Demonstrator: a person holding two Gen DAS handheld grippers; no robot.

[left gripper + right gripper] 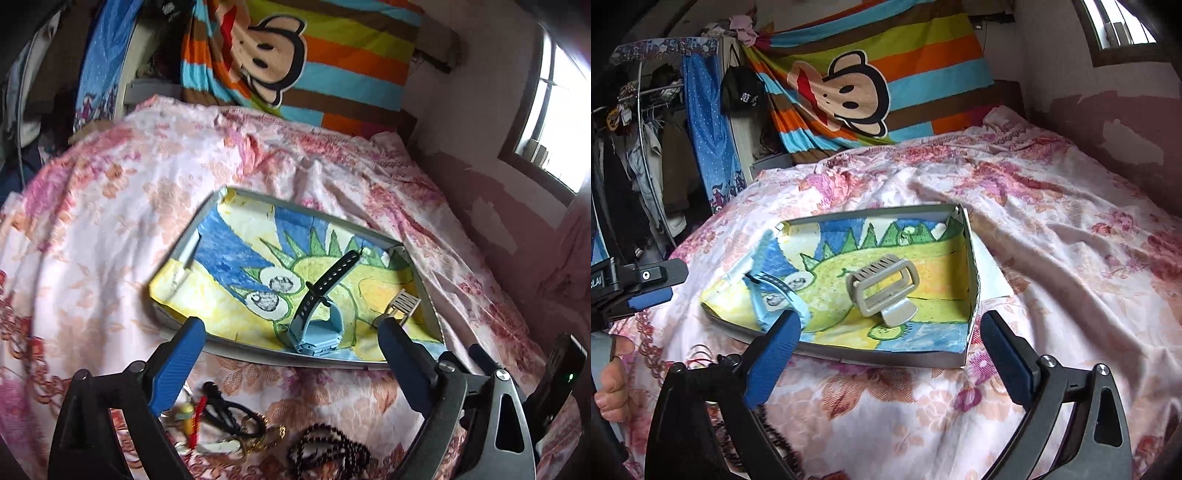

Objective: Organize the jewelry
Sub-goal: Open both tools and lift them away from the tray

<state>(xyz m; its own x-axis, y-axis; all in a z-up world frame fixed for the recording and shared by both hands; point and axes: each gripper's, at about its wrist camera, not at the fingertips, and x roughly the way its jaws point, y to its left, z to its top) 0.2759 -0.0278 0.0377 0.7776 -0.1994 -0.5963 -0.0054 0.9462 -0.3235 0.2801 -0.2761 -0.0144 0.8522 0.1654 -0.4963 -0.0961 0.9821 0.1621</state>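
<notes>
A shallow grey box lid (258, 352) (879, 210), lined with a child's dinosaur drawing, lies on the bed. In it lie a light blue watch with a dark strap (317, 314) (772, 291) and a beige hair claw clip (882, 288) (404, 304). My left gripper (291, 328) is open and empty, just in front of the lid's near edge, over loose jewelry: a dark bead necklace (328, 450), a black cord (229, 413), a gold chain (271, 435) and a red-tasselled charm (194, 421). My right gripper (890, 328) is open and empty, above the lid's near edge.
The bed has a pink floral sheet (110, 221) (1052, 258). A striped monkey blanket (871, 85) hangs behind it. A clothes rack (646, 147) stands at the left, and a wall with a window (554, 110) at the right. The left gripper also shows in the right wrist view (650, 295).
</notes>
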